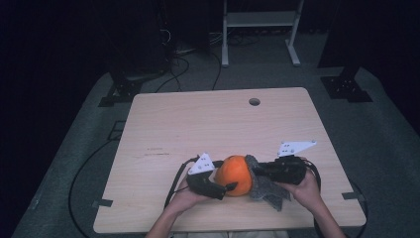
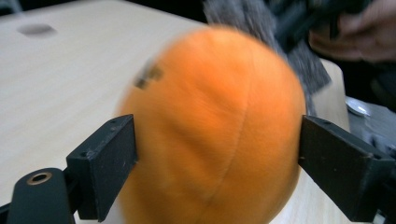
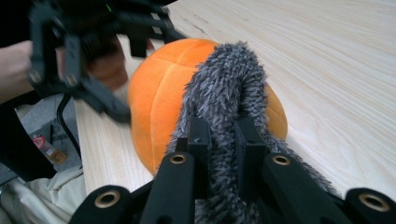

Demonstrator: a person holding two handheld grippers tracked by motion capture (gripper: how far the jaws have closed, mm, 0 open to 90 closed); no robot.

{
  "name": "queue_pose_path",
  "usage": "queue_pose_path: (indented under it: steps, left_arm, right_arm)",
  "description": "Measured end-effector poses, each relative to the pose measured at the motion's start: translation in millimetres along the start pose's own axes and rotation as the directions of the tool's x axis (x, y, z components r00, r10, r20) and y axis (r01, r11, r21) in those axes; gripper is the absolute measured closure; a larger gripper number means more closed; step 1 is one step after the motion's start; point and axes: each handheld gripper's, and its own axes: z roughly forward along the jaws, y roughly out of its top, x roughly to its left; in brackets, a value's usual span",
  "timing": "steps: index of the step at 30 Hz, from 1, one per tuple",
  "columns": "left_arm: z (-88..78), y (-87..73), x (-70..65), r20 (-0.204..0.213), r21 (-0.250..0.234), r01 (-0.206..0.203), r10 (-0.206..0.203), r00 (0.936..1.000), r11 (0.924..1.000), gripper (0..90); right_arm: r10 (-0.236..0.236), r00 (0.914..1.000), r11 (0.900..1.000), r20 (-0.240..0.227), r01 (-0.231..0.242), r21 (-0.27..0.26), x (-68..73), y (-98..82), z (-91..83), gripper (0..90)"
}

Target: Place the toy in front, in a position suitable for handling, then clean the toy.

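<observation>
A round orange plush ball (image 1: 235, 174) sits near the front edge of the wooden table (image 1: 198, 124). A grey furry piece (image 1: 267, 191) clings to its right side and trails onto the table. My left gripper (image 1: 225, 187) holds the ball from the left; in the left gripper view its jaws press both sides of the ball (image 2: 215, 135). My right gripper (image 1: 258, 171) is shut on the grey furry piece (image 3: 229, 79), which arches over the ball (image 3: 159, 98). The left gripper (image 3: 93, 70) shows blurred beyond it.
A round hole (image 1: 254, 101) lies in the table near its far edge. Cables (image 1: 173, 183) trail off the table's front left. On the floor behind stand a white frame (image 1: 260, 29) and black stands (image 1: 346, 84).
</observation>
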Motion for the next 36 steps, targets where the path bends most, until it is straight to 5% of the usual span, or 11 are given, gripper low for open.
queue_pose_path:
  steps: [9,14,17,25,28,32,36]
  left_arm:
    - [-2.1,-1.2,0.9,-0.021,-0.001,0.009,-0.009,0.9997,1.0,22.9]
    - [2.7,-1.2,-2.6,-0.024,-0.012,0.019,-0.019,0.9995,0.9997,25.1]
    - [2.0,-1.3,-3.0,-0.028,-0.01,0.01,-0.01,0.9995,0.9999,27.5]
    - [2.6,-1.1,-2.3,-0.022,-0.015,0.006,-0.006,0.9997,0.9999,26.3]
    - [6.5,0.2,-9.1,-0.051,-0.011,-0.005,0.005,0.9987,0.9999,28.8]
    - [9.3,-0.2,-16.0,-0.073,-0.006,-0.034,0.033,0.9968,0.9994,31.1]
    - [6.8,-2.5,-15.7,-0.069,-0.014,-0.04,0.039,0.9969,0.9991,33.0]
  right_arm:
    - [-0.003,1.0,1.0,-0.007,0.003,0.001,-0.8,1.9,2.4,79.3]
    - [-0.105,0.9934,0.994,-0.047,0.105,0.005,29.2,9.5,-0.6,79.9]
    - [-0.165,0.9862,0.986,-0.011,0.166,0.027,36.4,17.6,7.3,79.4]
    - [-0.074,0.9954,0.997,0.06,0.073,0.02,11.3,-0.5,-4.3,79.8]
    - [-0.094,0.9946,0.995,0.043,0.093,0.022,21.2,1.7,-3.5,80.0]
    - [-0.185,0.9822,0.982,0.032,0.184,0.038,41.1,15.0,7.1,80.0]
    - [-0.159,0.9854,0.987,0.061,0.159,0.012,32.2,18.1,2.7,80.0]
